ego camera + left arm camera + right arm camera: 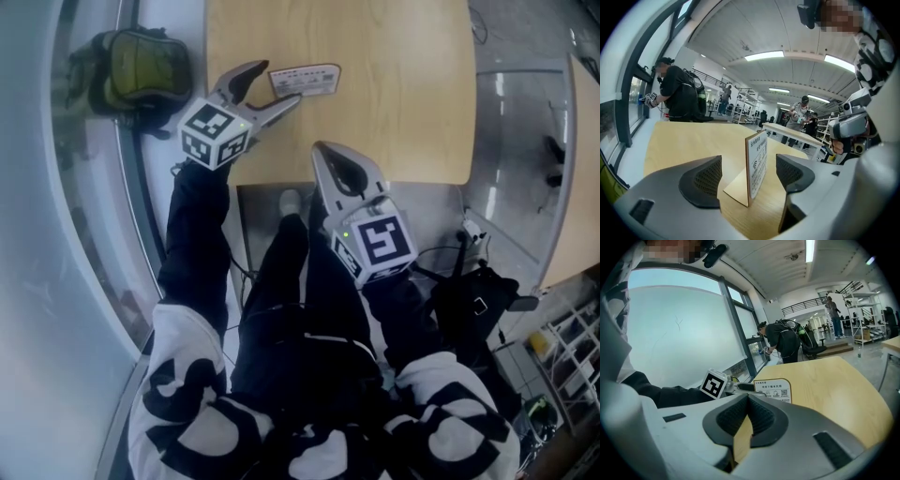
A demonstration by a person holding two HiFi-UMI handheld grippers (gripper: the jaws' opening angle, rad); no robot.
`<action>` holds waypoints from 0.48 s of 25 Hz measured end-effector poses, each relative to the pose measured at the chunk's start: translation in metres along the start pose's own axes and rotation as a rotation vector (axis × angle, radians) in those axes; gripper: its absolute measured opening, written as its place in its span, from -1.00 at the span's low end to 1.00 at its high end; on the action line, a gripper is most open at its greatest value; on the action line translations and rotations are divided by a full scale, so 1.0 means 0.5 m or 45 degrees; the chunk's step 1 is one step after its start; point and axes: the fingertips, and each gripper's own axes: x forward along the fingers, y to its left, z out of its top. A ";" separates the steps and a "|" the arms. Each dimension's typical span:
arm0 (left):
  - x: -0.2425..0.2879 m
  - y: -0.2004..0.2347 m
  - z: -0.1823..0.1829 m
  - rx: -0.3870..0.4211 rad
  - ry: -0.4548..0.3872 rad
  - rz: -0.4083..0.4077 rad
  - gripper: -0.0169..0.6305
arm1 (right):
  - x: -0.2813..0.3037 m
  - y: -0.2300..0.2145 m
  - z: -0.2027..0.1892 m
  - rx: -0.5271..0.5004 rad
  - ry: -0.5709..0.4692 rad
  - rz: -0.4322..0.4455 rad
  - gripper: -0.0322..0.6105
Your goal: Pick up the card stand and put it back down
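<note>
step: pre-grasp, likely | left tongs (pixel 747 174) spread astride upright card stand (pixel 757 161), not touching | right tongs (pixel 748 401) pressed together, empty, near card stand | next: pinch squarely, lift off desk (pixel 684 140)

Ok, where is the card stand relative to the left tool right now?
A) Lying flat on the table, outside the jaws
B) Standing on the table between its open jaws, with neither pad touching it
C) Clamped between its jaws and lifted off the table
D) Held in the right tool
B: the left gripper view shows the card stand upright on the table, with a clear gap on each side to the pads of the left tool.
</note>
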 end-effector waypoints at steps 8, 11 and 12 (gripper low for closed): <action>0.043 -0.027 0.019 0.021 -0.047 -0.209 0.10 | 0.006 -0.017 -0.011 0.020 -0.006 -0.020 -0.88; 0.053 -0.040 0.029 0.039 -0.057 -0.260 0.04 | 0.002 -0.023 -0.016 0.027 -0.007 -0.027 -0.88; 0.057 -0.044 0.031 0.055 -0.051 -0.273 -0.01 | 0.001 -0.025 -0.017 0.029 -0.007 -0.030 -0.88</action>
